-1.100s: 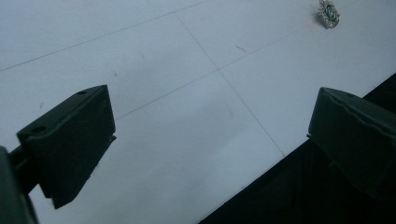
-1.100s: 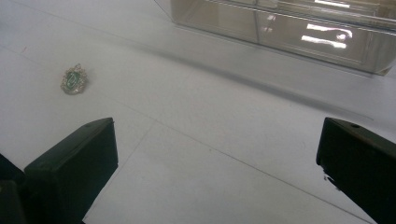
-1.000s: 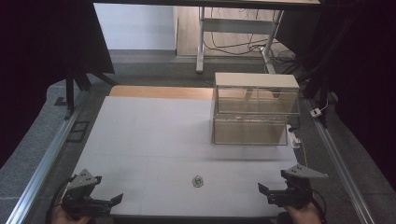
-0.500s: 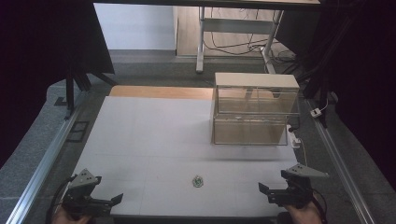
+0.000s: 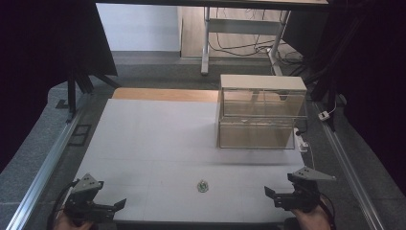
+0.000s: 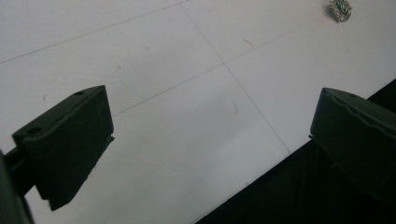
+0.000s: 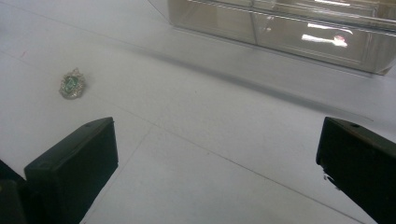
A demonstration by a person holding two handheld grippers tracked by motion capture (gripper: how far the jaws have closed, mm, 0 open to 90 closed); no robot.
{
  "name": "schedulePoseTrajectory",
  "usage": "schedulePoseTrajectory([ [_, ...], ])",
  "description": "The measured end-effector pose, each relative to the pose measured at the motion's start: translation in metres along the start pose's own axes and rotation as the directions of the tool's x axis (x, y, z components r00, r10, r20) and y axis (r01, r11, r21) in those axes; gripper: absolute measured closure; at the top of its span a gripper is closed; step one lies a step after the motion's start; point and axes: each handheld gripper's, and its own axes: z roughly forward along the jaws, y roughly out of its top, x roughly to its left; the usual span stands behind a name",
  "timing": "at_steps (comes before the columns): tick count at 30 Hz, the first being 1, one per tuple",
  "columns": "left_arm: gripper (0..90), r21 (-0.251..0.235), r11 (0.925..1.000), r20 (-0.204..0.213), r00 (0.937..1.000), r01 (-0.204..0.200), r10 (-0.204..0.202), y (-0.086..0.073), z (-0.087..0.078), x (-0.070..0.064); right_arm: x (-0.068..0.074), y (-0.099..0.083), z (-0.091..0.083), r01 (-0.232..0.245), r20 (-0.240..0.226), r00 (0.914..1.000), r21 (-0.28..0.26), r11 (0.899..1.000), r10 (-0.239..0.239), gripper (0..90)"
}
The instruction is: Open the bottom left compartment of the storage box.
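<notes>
Lab: white table [image 5: 143, 143], floor cables [image 5: 239, 45]

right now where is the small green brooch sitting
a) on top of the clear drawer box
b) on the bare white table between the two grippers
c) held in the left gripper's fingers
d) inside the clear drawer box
b: the brooch lies loose on the white table near its front edge, with the left gripper and right gripper open to either side and the clear drawer box well behind it.
</notes>
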Motion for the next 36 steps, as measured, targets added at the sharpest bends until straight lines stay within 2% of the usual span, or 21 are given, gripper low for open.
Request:
schedulePoseTrajectory([
  [6, 0.0, -0.001, 1.0000, -0.001, 1.0000, -0.002, 0.002, 0.000, 0.000, 0.000, -0.003, 0.001, 0.004, 0.013, 0.003, 0.9999, 0.006, 1.000, -0.013, 0.0],
  [13, 0.0, -0.002, 1.0000, -0.002, 1.0000, -0.004, 0.004, 0.000, 0.000, 0.000, -0.007, 0.004, 0.006, 0.026, 0.020, 0.9995, -0.010, 1.000, -0.026, 0.0],
  [19, 0.0, -0.003, 1.0000, -0.003, 1.0000, 0.002, -0.002, 0.000, 0.000, 0.000, -0.011, 0.008, 0.010, 0.041, 0.005, 0.9992, -0.036, 0.999, -0.040, 0.0],
  [22, 0.0, -0.003, 1.0000, -0.006, 1.0000, 0.005, -0.005, 0.000, 0.000, 0.000, -0.014, 0.009, 0.013, 0.049, 0.014, 0.9987, -0.035, 0.998, -0.048, 0.0],
  [32, 0.0, -0.002, 0.9999, -0.007, 0.9999, 0.010, -0.010, 0.000, 0.000, 0.000, -0.024, 0.011, 0.020, -0.008, 0.040, 0.9992, -0.020, 1.000, 0.009, 0.0],
  [36, 0.0, -0.003, 0.9999, -0.004, 0.9999, 0.012, -0.012, 0.000, 0.000, 0.001, -0.026, 0.014, 0.024, -0.009, 0.049, 0.9988, -0.003, 1.000, 0.009, 0.0],
])
